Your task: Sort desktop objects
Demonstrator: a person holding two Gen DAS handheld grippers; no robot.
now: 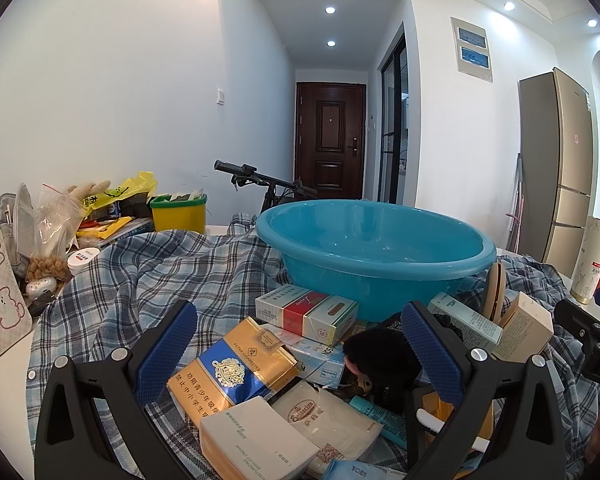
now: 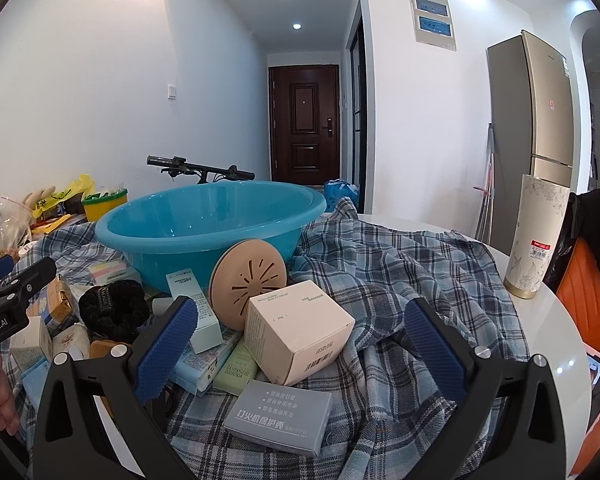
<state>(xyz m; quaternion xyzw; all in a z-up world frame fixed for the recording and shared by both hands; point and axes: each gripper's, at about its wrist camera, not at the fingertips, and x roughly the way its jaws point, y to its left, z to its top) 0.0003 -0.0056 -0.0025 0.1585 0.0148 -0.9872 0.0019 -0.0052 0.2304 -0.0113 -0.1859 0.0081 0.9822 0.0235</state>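
A heap of small cartons lies on a blue plaid cloth (image 2: pixel 400 280) covering the white tabletop (image 2: pixel 556 344), just in front of an empty turquoise plastic basin (image 1: pixel 376 256). In the right view a cream cube-shaped carton (image 2: pixel 296 332) leans against a tan round slotted disc (image 2: pixel 248 284), above a flat grey box (image 2: pixel 280 416). Only the left view shows the gold-and-blue cigarette pack (image 1: pixel 232 372). Both the left hand-held gripper (image 1: pixel 300 360) and right hand-held gripper (image 2: pixel 300 356) gape wide, clasping nothing.
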